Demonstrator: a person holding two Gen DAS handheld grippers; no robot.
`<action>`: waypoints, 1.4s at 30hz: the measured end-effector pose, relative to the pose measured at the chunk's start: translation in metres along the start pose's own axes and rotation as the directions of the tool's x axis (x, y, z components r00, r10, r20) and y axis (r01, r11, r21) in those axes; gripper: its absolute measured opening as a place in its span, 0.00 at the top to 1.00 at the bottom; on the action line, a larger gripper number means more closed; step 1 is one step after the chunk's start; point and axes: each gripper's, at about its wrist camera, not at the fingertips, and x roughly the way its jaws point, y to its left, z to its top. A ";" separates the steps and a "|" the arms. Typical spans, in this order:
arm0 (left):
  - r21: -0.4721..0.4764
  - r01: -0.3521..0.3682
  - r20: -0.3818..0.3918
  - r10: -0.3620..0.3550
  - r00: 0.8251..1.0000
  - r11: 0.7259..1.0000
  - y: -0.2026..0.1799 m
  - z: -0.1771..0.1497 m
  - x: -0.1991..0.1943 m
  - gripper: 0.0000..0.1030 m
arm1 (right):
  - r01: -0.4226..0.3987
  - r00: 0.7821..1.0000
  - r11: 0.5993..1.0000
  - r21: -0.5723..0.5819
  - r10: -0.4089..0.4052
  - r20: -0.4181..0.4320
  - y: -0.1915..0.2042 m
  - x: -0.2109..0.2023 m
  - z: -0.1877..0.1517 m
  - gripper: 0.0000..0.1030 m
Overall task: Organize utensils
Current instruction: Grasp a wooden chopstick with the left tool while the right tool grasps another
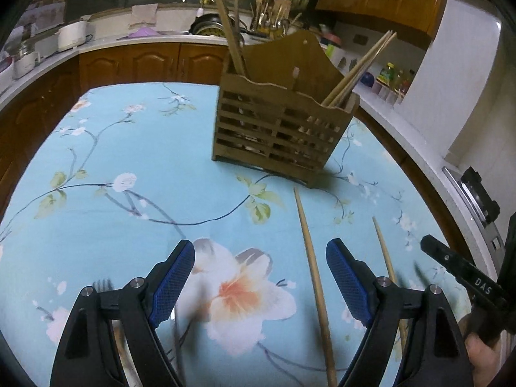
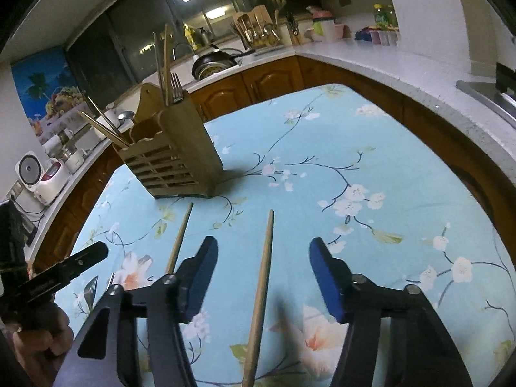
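Note:
A slatted wooden utensil holder point(image 1: 280, 129) stands on the flowered blue tablecloth; it also shows in the right wrist view point(image 2: 174, 158), with chopsticks point(image 1: 358, 67) and a fork point(image 2: 175, 88) standing in it. Two loose chopsticks lie on the cloth in front of it. My left gripper point(image 1: 259, 277) is open, with one chopstick point(image 1: 314, 274) lying between its fingers and the other chopstick point(image 1: 383, 251) to the right. My right gripper point(image 2: 261, 274) is open, low over the cloth, with a chopstick point(image 2: 262, 277) between its fingers. The second chopstick point(image 2: 180, 238) lies left of it. A fork point(image 2: 92, 290) lies at the far left.
The table point(image 2: 371, 148) is ringed by wooden cabinets and a white counter point(image 2: 419, 74) with a sink, pan, rice cookers point(image 2: 42, 177) and jars. The right gripper's body point(image 1: 464, 271) shows at the right edge of the left wrist view.

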 end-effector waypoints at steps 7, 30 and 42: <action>0.068 0.029 -0.059 -0.025 0.998 0.997 -0.023 0.025 0.046 0.35 | -0.006 0.997 1.000 -0.005 0.006 -0.074 -0.002 0.035 0.009 0.58; 0.246 0.018 -0.195 0.031 0.980 0.969 -0.034 0.031 0.119 0.87 | 0.018 0.989 0.994 -0.108 -0.033 -0.145 0.007 0.076 0.015 0.71; 0.264 -0.010 -0.158 0.053 0.986 0.965 -0.042 0.031 0.122 0.96 | 0.010 0.987 0.988 -0.152 -0.034 -0.155 0.016 0.075 0.018 0.95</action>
